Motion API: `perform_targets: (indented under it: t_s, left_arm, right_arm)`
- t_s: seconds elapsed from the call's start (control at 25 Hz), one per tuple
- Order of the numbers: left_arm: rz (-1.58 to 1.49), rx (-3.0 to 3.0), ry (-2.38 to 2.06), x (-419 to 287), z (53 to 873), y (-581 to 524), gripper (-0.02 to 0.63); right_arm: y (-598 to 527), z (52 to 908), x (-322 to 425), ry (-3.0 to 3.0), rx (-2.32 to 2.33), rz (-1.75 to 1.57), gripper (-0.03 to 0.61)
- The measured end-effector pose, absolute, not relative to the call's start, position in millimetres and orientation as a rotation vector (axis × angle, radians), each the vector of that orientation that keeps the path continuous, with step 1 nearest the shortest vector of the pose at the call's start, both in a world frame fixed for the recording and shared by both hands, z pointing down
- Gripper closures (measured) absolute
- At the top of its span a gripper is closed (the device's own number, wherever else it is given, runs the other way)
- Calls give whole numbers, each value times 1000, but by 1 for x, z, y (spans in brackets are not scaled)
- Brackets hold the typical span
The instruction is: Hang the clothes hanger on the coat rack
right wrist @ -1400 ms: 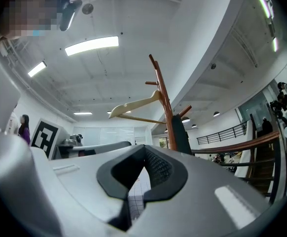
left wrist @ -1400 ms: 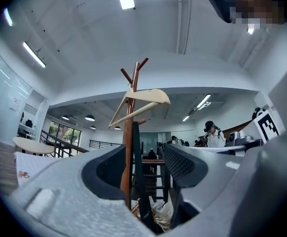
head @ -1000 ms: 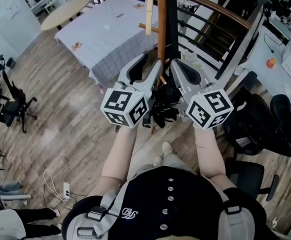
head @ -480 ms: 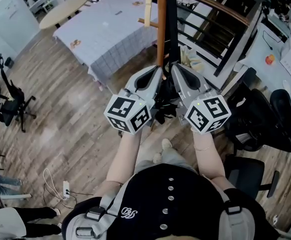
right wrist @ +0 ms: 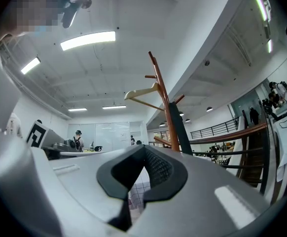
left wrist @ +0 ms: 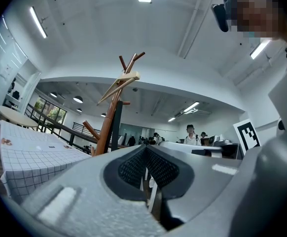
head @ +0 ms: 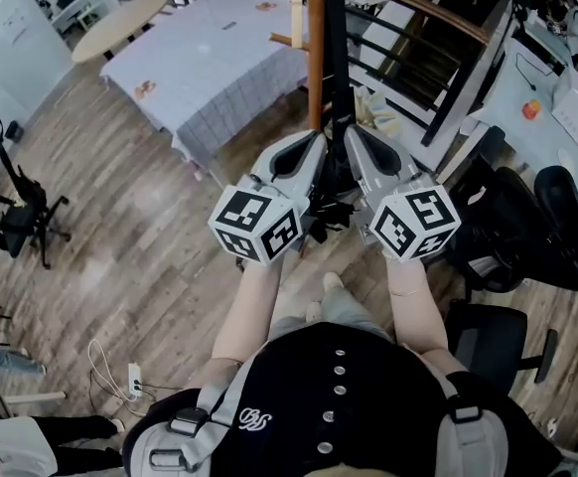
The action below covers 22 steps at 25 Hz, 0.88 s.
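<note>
Left gripper pads pressed together, empty; right gripper same. Clothes hanger sits on a coat rack peg, above and beyond both tips. Looks hung: I'd withdraw low, clear of the pole.

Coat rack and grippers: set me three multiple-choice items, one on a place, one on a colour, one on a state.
1. The clothes hanger is: A. inside a box; B. on a peg high on the coat rack; C. in a gripper.
2. The coat rack's pole is: A. white; B. blue; C. reddish brown.
3. The left gripper is: A. shut, empty; B. wide open; C. shut on the hanger.
Answers: 1 B, it hangs from an upper peg in both gripper views; 2 C, the pole shows reddish brown; 3 A, its fingers meet with nothing between.
</note>
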<state>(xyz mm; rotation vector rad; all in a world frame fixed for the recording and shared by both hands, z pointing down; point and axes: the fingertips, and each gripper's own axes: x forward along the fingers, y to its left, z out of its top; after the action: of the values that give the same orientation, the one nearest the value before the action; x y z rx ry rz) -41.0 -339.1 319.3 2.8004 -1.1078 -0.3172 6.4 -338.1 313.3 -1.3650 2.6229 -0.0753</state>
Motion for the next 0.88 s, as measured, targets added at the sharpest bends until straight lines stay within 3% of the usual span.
perform_targets:
  t_s: [0.88]
  left_arm:
    - [-300,2801,-1108,-41,319,-343,615]
  right_arm:
    - [-337,316,-7,2674,-1330,-71,580]
